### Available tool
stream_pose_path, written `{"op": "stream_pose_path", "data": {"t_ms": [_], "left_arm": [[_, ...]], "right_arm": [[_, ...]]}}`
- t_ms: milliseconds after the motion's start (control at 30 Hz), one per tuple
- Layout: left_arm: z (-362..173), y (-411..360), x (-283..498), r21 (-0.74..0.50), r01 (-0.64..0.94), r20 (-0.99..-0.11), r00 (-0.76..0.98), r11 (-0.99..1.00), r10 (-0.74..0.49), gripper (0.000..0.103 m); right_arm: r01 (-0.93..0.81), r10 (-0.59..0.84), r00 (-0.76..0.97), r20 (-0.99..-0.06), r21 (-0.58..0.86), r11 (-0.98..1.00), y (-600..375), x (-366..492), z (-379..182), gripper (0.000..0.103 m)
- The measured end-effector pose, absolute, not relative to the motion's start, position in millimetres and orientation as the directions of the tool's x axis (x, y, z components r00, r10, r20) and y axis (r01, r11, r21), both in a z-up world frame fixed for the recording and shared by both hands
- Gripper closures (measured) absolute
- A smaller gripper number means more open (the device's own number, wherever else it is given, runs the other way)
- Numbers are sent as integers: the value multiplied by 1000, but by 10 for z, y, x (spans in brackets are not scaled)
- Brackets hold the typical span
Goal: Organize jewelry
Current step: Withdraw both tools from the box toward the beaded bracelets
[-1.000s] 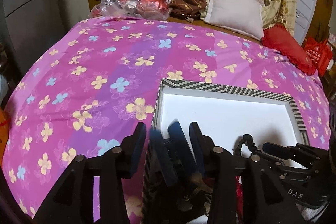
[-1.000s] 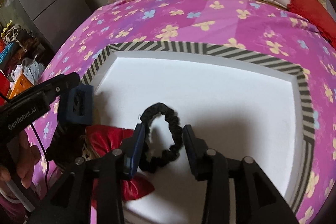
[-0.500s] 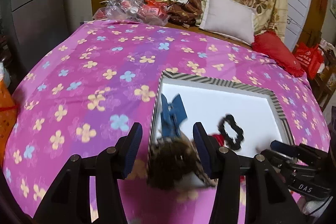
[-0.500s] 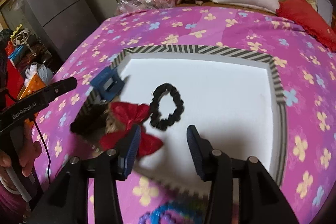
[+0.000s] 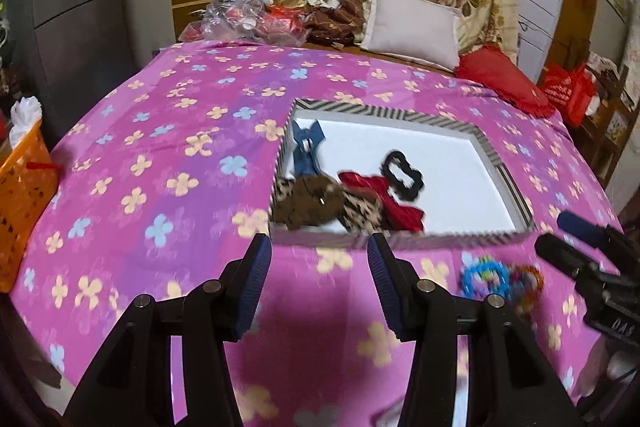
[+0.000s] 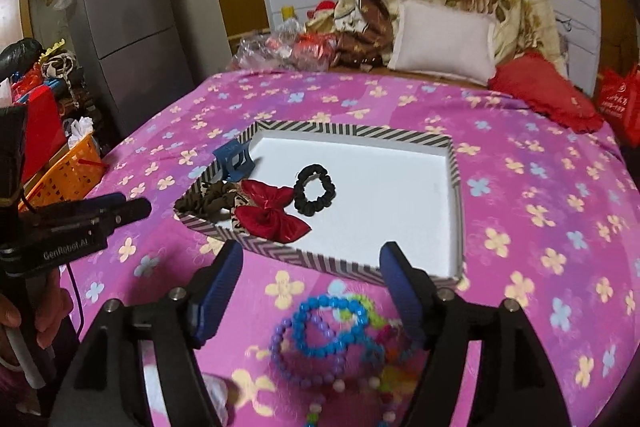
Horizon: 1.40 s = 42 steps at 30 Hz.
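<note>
— Jewelry first: where is it from my left wrist camera?
— Beaded bracelets (image 5: 500, 277) lie blurred on the pink floral bedspread (image 5: 160, 147), just outside the near rim of the striped tray (image 5: 486, 147). My left gripper (image 5: 318, 283) hangs released over bare cloth, nothing between its pads. In the tray's left end sit a blue claw clip (image 5: 306, 149), a brown scrunchie (image 5: 312, 201), a red bow (image 5: 384, 199) and a black scrunchie (image 5: 400, 175).
— And from the right wrist camera?
— My right gripper (image 6: 312, 291) is opening, its jaws standing apart above the blue, purple and green beaded bracelets (image 6: 328, 335) on the bedspread (image 6: 540, 187), pads not touching them. The tray (image 6: 456, 187) lies just beyond, with the claw clip (image 6: 234, 159), bow (image 6: 272, 213) and black scrunchie (image 6: 314, 189) inside. My left gripper (image 6: 132, 207) shows at the left.
</note>
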<state>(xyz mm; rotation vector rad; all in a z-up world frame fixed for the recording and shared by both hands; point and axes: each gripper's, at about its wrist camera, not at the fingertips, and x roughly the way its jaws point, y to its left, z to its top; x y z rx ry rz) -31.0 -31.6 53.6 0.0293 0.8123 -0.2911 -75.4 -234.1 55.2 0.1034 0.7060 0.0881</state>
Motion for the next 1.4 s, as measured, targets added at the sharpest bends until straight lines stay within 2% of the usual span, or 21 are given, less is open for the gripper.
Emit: {"op": "stream_pose_path", "data": {"t_ms": [533,867,1400], "left_arm": [[449,-409,-942,-29,307,-709,664,951,-237,50],[386,-455,-1113,-31,318,-720,651,947,-242,50],[376,-389,-1302,-8,291,-716,666,957,-209,50]], "right_arm": [[-28,140,740,-658,177,984,-2415,-1372,484,29],[-70,173,750,-639,183,981,-2298,-1572,412,29],[-50,161,722,-673,182,982,-2292,-1690,405,29]]}}
